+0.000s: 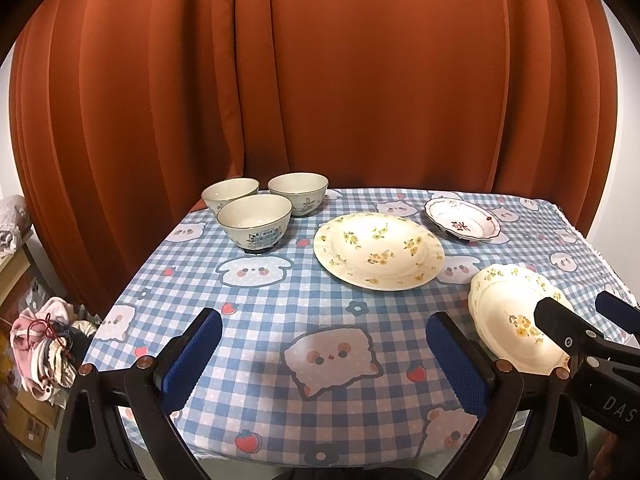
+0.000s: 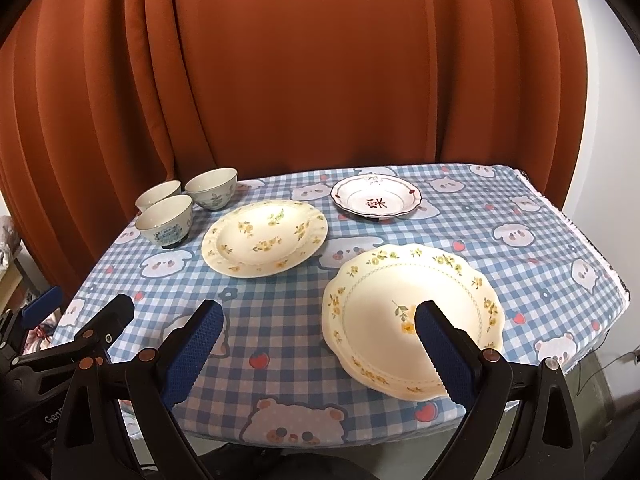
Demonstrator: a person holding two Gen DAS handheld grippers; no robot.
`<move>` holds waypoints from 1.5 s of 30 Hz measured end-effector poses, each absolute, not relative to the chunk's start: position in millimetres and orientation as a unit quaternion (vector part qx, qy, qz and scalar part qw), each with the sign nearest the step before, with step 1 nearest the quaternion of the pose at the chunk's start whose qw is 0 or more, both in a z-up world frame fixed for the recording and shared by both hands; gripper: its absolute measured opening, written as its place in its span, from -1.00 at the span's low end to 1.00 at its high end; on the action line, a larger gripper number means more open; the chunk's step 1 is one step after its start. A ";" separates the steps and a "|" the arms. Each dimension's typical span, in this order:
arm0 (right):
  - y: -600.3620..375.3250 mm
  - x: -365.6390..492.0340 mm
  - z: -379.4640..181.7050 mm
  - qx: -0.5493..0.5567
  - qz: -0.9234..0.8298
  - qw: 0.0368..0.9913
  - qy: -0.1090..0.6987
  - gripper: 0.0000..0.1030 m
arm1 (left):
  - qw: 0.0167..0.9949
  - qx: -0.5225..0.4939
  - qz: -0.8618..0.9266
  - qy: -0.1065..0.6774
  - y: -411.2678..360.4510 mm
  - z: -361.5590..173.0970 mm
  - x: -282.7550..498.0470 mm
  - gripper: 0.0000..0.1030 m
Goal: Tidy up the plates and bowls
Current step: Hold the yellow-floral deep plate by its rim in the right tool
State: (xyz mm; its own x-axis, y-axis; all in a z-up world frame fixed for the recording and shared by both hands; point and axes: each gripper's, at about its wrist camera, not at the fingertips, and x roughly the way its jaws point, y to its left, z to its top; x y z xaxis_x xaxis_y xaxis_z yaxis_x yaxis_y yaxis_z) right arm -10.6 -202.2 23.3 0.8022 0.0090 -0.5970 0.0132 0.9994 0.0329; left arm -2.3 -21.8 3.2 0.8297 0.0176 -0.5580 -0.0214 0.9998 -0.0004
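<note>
Nearest, the left gripper (image 1: 324, 354) and right gripper (image 2: 318, 344) are held wide apart at the jaws, with nothing gripped, above the checked tablecloth (image 1: 260, 312). Below the right gripper, a scalloped plate (image 2: 412, 312) is seated at the near right. Beyond it, a round floral plate (image 2: 264, 238) is positioned centrally. Farthest, three bowls (image 1: 256, 220) are grouped at the left and a red-trimmed dish (image 2: 376, 200) at the right.

I count three bowls (image 1: 255, 219) clustered upper left of my left view. Three plates: round floral one (image 1: 379, 251) at center, red-trimmed one (image 1: 462, 219) upper right, scalloped one (image 2: 412, 312) lower right. Two grippers, both mine.
</note>
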 end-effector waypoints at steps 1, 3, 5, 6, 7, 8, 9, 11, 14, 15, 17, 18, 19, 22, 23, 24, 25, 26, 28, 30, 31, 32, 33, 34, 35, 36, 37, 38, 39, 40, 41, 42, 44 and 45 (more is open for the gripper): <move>-202.5 -10.7 23.0 0.018 -0.001 0.949 0.315 0.90 | 0.956 -0.004 0.011 0.292 -22.1 3.4 -2.3 0.99; -202.9 -10.3 23.1 0.018 0.001 0.949 0.316 0.90 | 0.956 -0.003 0.010 0.292 -21.7 3.3 -2.5 0.99; -203.6 -10.4 22.9 0.018 0.001 0.949 0.316 0.90 | 0.956 -0.004 0.010 0.292 -21.5 3.3 -2.5 0.99; -203.6 -10.6 22.8 0.018 0.001 0.949 0.316 0.90 | 0.956 -0.004 0.010 0.293 -22.2 2.9 -3.0 0.99; -203.4 -10.7 22.6 0.018 0.001 0.948 0.316 0.90 | 0.956 -0.004 0.010 0.294 -22.8 2.7 -3.1 0.99; -204.2 -10.8 22.3 0.019 0.001 0.948 0.317 0.90 | 0.956 -0.004 0.010 0.294 -23.6 2.6 -3.7 0.98; -204.5 -11.0 22.2 0.019 0.001 0.948 0.318 0.90 | 0.956 -0.004 0.010 0.294 -24.9 2.6 -4.1 0.98; -206.0 -12.0 22.0 0.020 0.001 0.948 0.318 0.90 | 0.956 -0.004 0.010 0.294 -24.8 2.6 -4.1 0.98; -206.3 -12.1 21.8 0.019 0.001 0.948 0.317 0.90 | 0.956 -0.003 0.009 0.294 -25.9 2.2 -4.4 0.98; -207.0 -12.2 21.8 0.020 0.000 0.948 0.318 0.90 | 0.956 -0.003 0.009 0.295 -26.0 2.1 -4.4 0.98; -208.6 -12.9 21.4 0.020 -0.001 0.948 0.318 0.90 | 0.955 -0.003 0.009 0.296 -28.3 2.1 -4.5 0.98; -209.3 -13.3 21.3 0.020 -0.002 0.948 0.318 0.90 | 0.955 -0.003 0.008 0.296 -29.3 2.0 -4.4 0.98; -209.8 -13.7 21.3 0.019 -0.002 0.948 0.319 0.90 | 0.955 -0.002 0.008 0.297 -30.5 2.1 -3.7 0.98; -210.4 -13.5 21.2 0.019 -0.005 0.947 0.320 0.90 | 0.955 -0.002 0.008 0.297 -31.3 2.2 -3.3 0.98; -210.2 -13.2 21.1 0.020 -0.006 0.947 0.320 0.90 | 0.955 -0.003 0.007 0.298 -31.2 2.4 -2.3 0.98; -209.4 -12.5 21.2 0.020 -0.007 0.947 0.320 0.90 | 0.954 -0.003 0.006 0.298 -31.5 2.2 -1.6 0.98; -209.7 -12.7 21.1 0.019 -0.007 0.947 0.320 0.90 | 0.954 -0.004 0.004 0.299 -29.5 2.7 1.4 0.98; -209.3 -12.0 21.2 0.019 -0.008 0.947 0.320 0.90 | 0.954 -0.005 0.003 0.300 -28.2 3.0 2.9 0.98; -206.9 -9.5 21.9 0.019 -0.012 0.946 0.322 0.90 | 0.953 -0.006 0.000 0.302 -25.0 3.2 7.6 0.98; -204.6 -6.2 21.9 0.020 -0.016 0.945 0.325 0.90 | 0.952 -0.006 -0.003 0.305 -21.6 3.5 12.5 0.98; -203.3 -4.3 22.1 0.020 -0.017 0.945 0.327 0.90 | 0.951 -0.006 -0.005 0.308 -19.4 4.5 15.1 0.97; -201.4 -2.5 22.3 0.020 -0.020 0.944 0.328 0.90 | 0.951 -0.005 -0.006 0.309 -17.4 5.6 17.3 0.97; -199.6 -0.5 22.8 0.020 -0.024 0.943 0.331 0.90 | 0.951 -0.004 -0.008 0.308 -15.8 6.8 19.0 0.97; -198.2 0.7 23.6 0.022 -0.026 0.942 0.332 0.90 | 0.951 -0.001 -0.009 0.308 -13.9 7.8 21.3 0.97; -196.2 2.6 24.4 0.024 -0.028 0.942 0.334 0.90 | 0.951 0.001 -0.011 0.309 -12.7 8.7 24.0 0.97; -194.4 4.2 25.1 0.025 -0.031 0.941 0.335 0.90 | 0.950 0.002 -0.014 0.312 -10.7 9.7 27.0 0.97; -192.5 5.5 25.6 0.026 -0.034 0.941 0.336 0.90 | 0.949 0.003 -0.017 0.314 -7.9 11.2 29.9 0.97; -190.4 7.4 26.2 0.028 -0.038 0.940 0.337 0.90 | 0.949 0.004 -0.018 0.314 -5.6 12.6 31.8 0.97; -187.5 8.8 27.1 0.030 -0.040 0.939 0.339 0.90 | 0.949 0.006 -0.018 0.314 -3.5 14.1 33.9 0.97; -185.4 10.2 27.9 0.031 -0.042 0.939 0.340 0.90 | 0.950 0.009 -0.018 0.313 -1.7 15.7 35.5 0.97; -181.8 12.4 29.4 0.030 -0.045 0.938 0.341 0.90 | 0.950 0.010 -0.019 0.312 -0.4 16.7 37.3 0.97; -179.3 13.8 30.9 0.029 -0.049 0.939 0.341 0.90 | 0.950 0.009 -0.022 0.312 1.3 17.2 39.6 0.97; -174.9 15.9 33.4 0.026 -0.056 0.939 0.337 0.90 | 0.947 0.005 -0.028 0.319 5.2 16.0 45.3 0.96; -173.6 17.3 33.5 0.027 -0.059 0.939 0.337 0.90 | 0.946 0.004 -0.031 0.321 6.4 14.9 47.9 0.96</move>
